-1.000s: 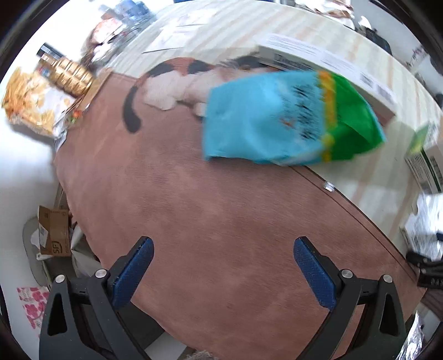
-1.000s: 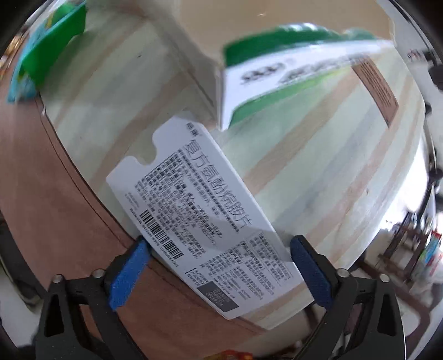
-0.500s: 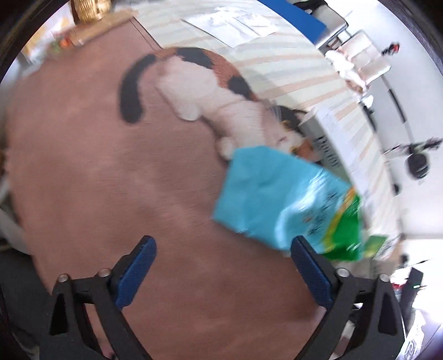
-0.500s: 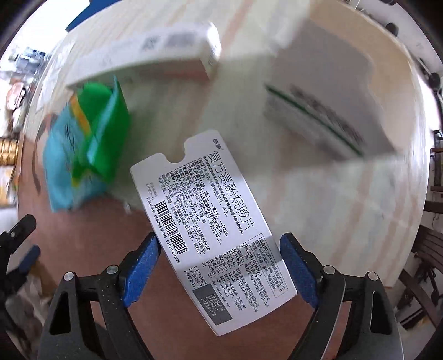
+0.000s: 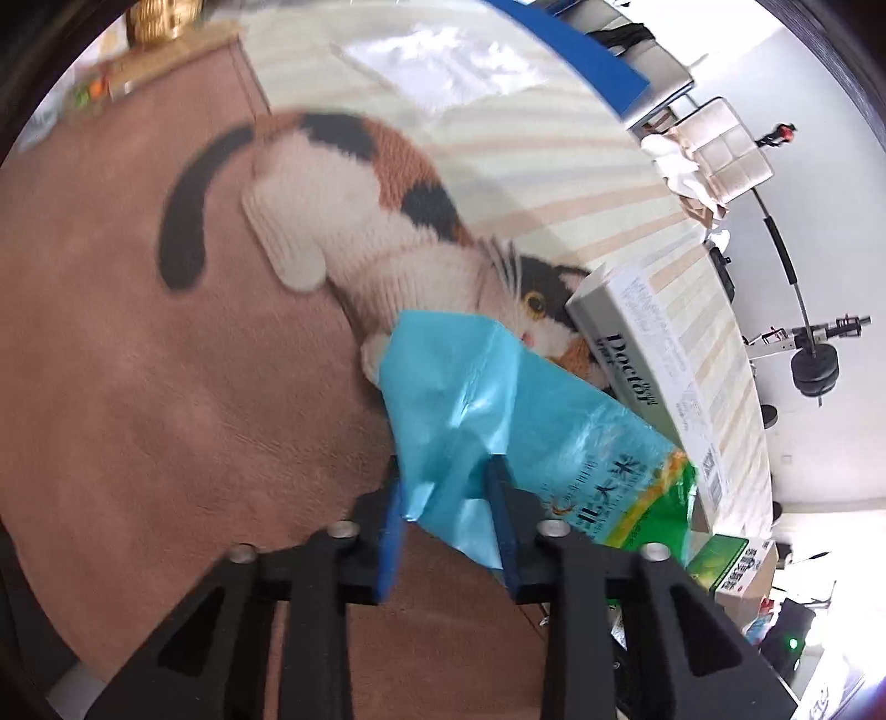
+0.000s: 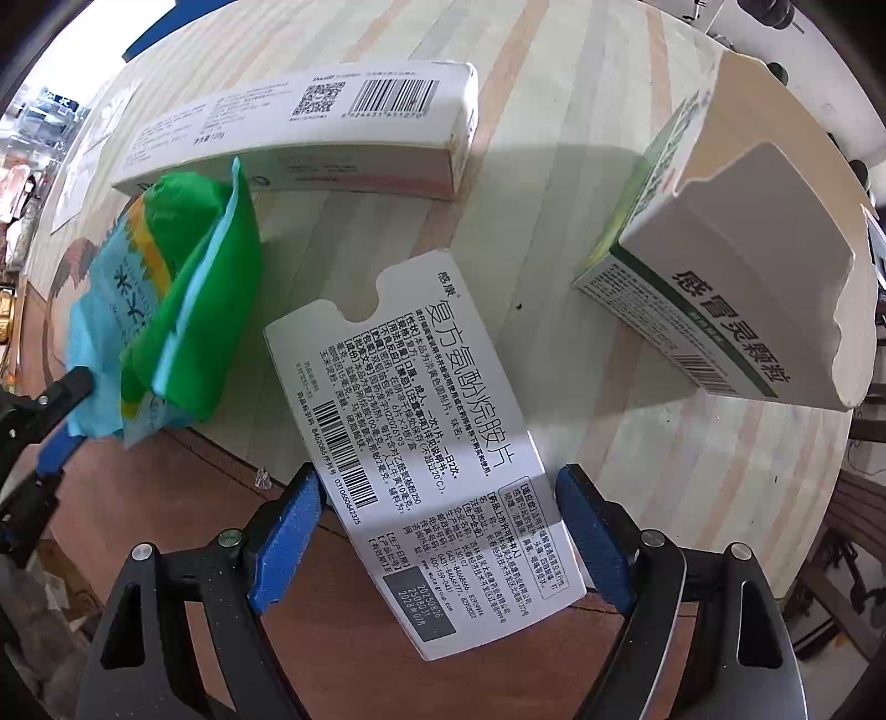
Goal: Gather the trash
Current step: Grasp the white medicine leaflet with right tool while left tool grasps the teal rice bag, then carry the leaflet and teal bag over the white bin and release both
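Note:
My left gripper [image 5: 446, 498] is shut on the corner of a crumpled blue and green snack bag [image 5: 531, 437], which lies on the cat-pattern table mat. The bag also shows at the left of the right wrist view [image 6: 166, 310], with the left gripper's fingers [image 6: 61, 437] on it. My right gripper [image 6: 437, 526] has its blue pads against both long edges of a flat white medicine box [image 6: 421, 443] printed with a barcode and black text. The box sticks out forward over the mat's edge.
A long white Doctor box [image 5: 659, 376] lies behind the bag; it also shows in the right wrist view [image 6: 310, 122]. An open green and white medicine carton [image 6: 736, 260] stands at the right. The striped tabletop [image 6: 581, 183] surrounds them. A gold jar [image 5: 160, 19] is far left.
My left gripper moved in and closed on the bag's corner. My right gripper's pads narrowed onto the white medicine box and it tilted to look across the table.

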`<state>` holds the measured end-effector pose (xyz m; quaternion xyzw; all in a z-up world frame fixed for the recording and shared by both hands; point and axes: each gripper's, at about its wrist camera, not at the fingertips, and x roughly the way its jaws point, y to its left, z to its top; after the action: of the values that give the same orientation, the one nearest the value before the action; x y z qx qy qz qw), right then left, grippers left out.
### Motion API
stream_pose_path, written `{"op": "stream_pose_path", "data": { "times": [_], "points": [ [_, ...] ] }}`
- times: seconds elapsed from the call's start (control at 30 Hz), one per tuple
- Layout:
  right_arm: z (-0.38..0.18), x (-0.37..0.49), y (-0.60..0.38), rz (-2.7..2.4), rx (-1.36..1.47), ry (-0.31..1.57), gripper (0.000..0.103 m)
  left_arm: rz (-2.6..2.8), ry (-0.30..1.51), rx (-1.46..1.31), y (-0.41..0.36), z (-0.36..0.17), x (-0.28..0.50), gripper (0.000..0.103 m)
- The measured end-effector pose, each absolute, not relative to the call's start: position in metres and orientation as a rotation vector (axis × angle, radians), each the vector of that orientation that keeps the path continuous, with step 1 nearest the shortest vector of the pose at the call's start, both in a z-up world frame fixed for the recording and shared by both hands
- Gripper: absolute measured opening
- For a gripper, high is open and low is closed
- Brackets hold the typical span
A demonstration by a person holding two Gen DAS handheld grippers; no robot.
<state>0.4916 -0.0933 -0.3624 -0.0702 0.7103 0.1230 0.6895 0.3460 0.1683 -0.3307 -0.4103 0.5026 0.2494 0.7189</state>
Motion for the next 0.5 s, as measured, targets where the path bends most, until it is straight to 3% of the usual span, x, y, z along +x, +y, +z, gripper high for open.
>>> {"op": "stream_pose_path", "data": {
  "times": [0.5],
  "points": [
    [-0.334, 0.403, -0.090, 0.398, -0.226, 1.520, 0.085, 0.680, 1.017, -0.631, 0.144, -0.240, 0.224, 0.007]
  ]
}}
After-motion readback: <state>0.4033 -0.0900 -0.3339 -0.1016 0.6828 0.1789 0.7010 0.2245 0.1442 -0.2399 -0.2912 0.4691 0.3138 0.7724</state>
